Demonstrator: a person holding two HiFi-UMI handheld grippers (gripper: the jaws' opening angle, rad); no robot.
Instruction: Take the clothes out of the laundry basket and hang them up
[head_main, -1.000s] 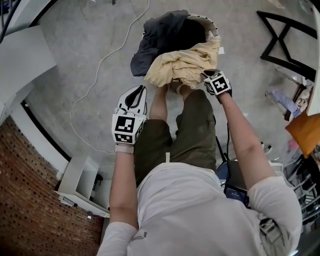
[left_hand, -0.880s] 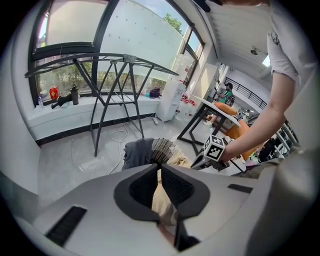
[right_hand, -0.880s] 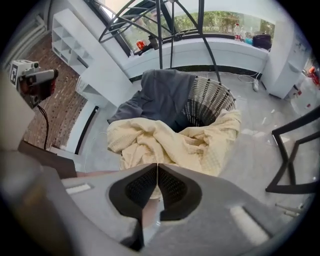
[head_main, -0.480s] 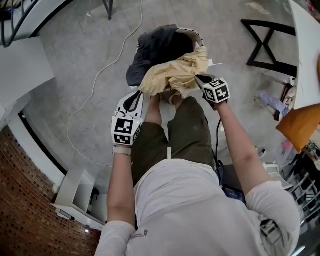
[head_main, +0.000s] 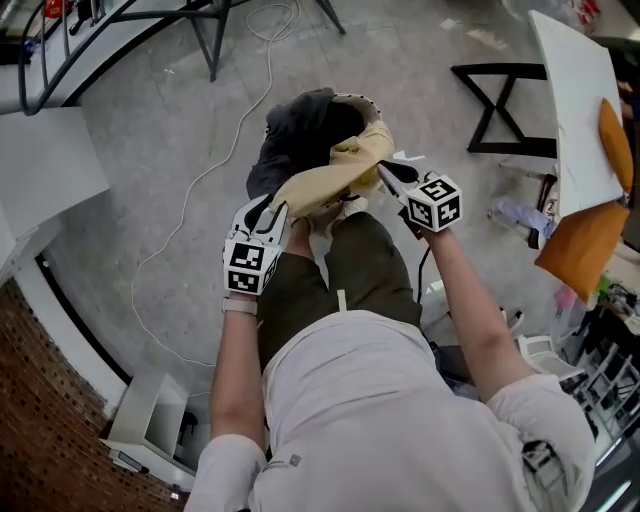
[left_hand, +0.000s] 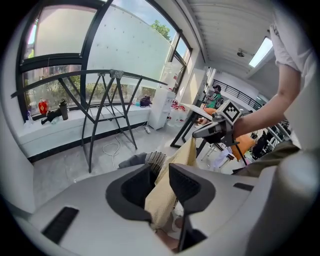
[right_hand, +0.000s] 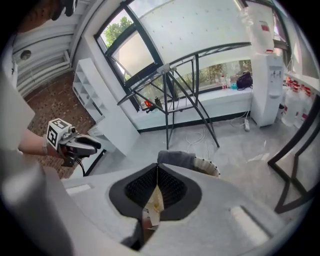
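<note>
A wicker laundry basket (head_main: 372, 103) stands on the floor in front of the person, with a dark grey garment (head_main: 290, 135) draped over its rim. A pale yellow garment (head_main: 325, 182) is stretched up out of it between the two grippers. My right gripper (head_main: 388, 172) is shut on its upper end; in the right gripper view the cloth (right_hand: 154, 204) is pinched between the closed jaws (right_hand: 157, 172). My left gripper (head_main: 264, 214) is at the lower end. Its jaws (left_hand: 161, 175) are opening and stand apart, with the yellow cloth (left_hand: 167, 200) hanging loose between them.
A black metal drying rack (right_hand: 185, 85) stands beyond the basket by the windows. A white cable (head_main: 235, 135) trails over the floor at the left. A black X-frame stand (head_main: 500, 100) and assorted clutter are at the right, and a white shelf unit (head_main: 50, 160) is at the left.
The right gripper closed on the yellow garment and lifted it out of the basket. The left gripper moved in to the garment's lower end. The head view shifted toward the rack.
</note>
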